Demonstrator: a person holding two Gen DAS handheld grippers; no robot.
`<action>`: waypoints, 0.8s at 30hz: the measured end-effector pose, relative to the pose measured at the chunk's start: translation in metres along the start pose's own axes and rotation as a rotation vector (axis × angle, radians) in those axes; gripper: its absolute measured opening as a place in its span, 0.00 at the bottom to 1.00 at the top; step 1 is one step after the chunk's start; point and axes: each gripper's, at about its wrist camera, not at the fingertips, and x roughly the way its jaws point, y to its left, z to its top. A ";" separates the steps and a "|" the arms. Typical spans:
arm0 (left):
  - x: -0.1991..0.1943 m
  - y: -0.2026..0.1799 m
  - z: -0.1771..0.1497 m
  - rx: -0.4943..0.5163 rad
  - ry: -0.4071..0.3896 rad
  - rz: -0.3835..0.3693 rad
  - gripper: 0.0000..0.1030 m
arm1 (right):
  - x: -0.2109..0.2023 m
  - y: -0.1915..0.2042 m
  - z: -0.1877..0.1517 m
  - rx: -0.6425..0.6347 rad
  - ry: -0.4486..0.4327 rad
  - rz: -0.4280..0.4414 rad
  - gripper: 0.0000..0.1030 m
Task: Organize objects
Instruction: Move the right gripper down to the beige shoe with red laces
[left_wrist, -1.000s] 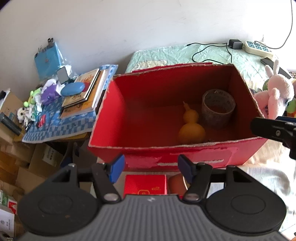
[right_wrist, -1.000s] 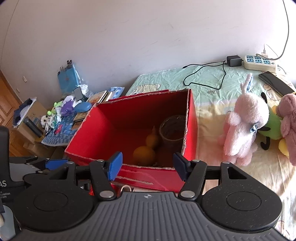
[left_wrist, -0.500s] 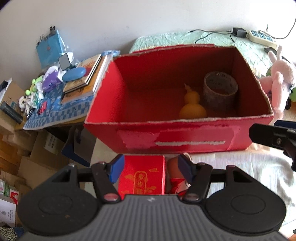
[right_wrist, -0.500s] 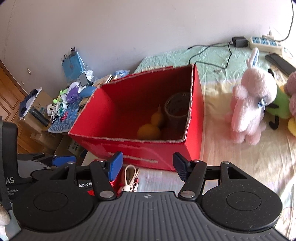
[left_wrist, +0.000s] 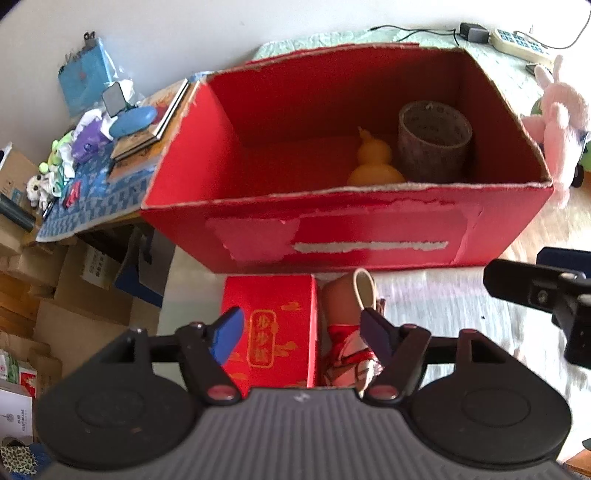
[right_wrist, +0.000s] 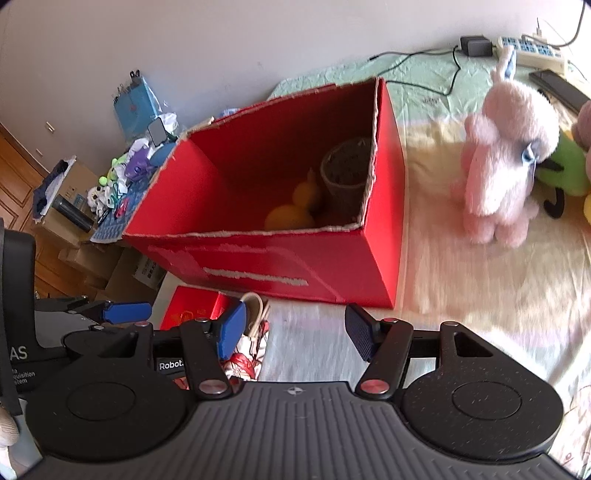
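A big red cardboard box (left_wrist: 369, 236) stands open on the bed, holding a yellow gourd (left_wrist: 373, 162) and a woven cup (left_wrist: 432, 140). In front of it lie a small red box with gold characters (left_wrist: 271, 332) and a red-and-white cloth item with a loop handle (left_wrist: 351, 325). My left gripper (left_wrist: 301, 334) hangs over both, its jaws opening; the pads press on nothing. My right gripper (right_wrist: 295, 330) is open over bare sheet, the cloth item (right_wrist: 251, 347) beside its left finger. The red box (right_wrist: 280, 254) fills the middle of the right wrist view.
A pink plush rabbit (right_wrist: 506, 162) and a green toy (right_wrist: 565, 170) sit right of the big box. A side table (left_wrist: 92, 195) with books and small toys is at the left, cardboard cartons (left_wrist: 74, 280) below it. A power strip (right_wrist: 532, 51) and cables lie at the bed's far end.
Both views have sunk and tipped downward. The small red box and the cloth item have come fully into view under my left gripper, whose jaws stand wider than before.
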 end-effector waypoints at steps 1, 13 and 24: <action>0.001 -0.001 0.000 0.002 0.004 0.001 0.72 | 0.001 0.000 -0.001 0.002 0.006 0.001 0.61; 0.014 -0.002 -0.004 0.008 0.037 0.006 0.77 | 0.018 -0.002 -0.004 0.020 0.070 0.014 0.61; 0.027 0.008 -0.012 0.013 0.064 -0.010 0.77 | 0.035 -0.003 -0.005 0.044 0.124 0.032 0.61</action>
